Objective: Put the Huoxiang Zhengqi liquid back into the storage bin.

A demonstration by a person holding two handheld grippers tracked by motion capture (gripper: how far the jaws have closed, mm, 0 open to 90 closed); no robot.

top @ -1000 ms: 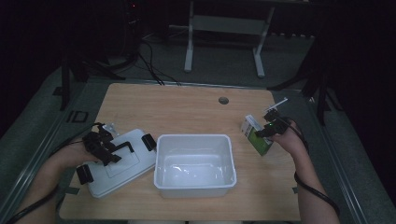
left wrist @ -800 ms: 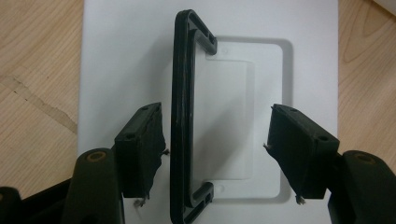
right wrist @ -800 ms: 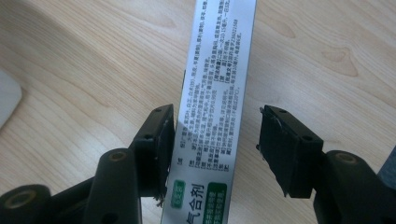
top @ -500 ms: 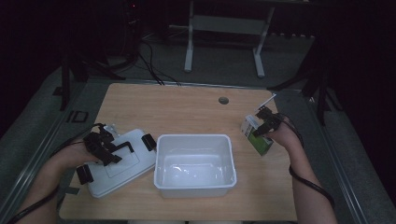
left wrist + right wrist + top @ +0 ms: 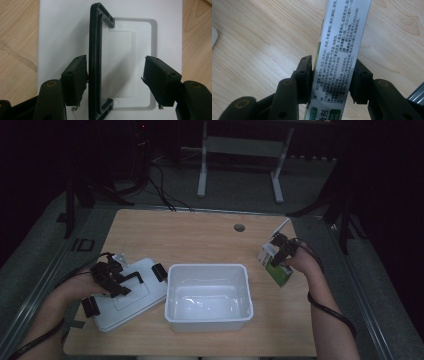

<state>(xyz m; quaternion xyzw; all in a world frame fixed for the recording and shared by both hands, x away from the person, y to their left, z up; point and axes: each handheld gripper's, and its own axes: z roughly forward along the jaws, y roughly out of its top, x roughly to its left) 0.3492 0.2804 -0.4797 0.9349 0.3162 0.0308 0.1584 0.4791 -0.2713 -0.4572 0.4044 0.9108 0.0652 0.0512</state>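
A white lid [image 5: 131, 295] with a black handle [image 5: 95, 62] lies flat at the table's left. My left gripper [image 5: 112, 277] hovers over it, open. In the left gripper view the handle stands between the jaws [image 5: 115, 82], close against the left pad, with a wide gap to the right pad. At the right edge a green and white printed box [image 5: 274, 262] stands on the table. My right gripper [image 5: 280, 251] has just been closing. Both pads now press the box's sides [image 5: 342, 50] in the right gripper view.
An empty white plastic bin [image 5: 209, 292] sits at the front middle of the wooden table [image 5: 200, 240], between the lid and the box. A round cable hole [image 5: 239, 227] is at the back. Table legs and cables stand on the dark floor beyond.
My right gripper has shifted left onto the box and its jaws have closed on it. The left hand and the lid have not moved.
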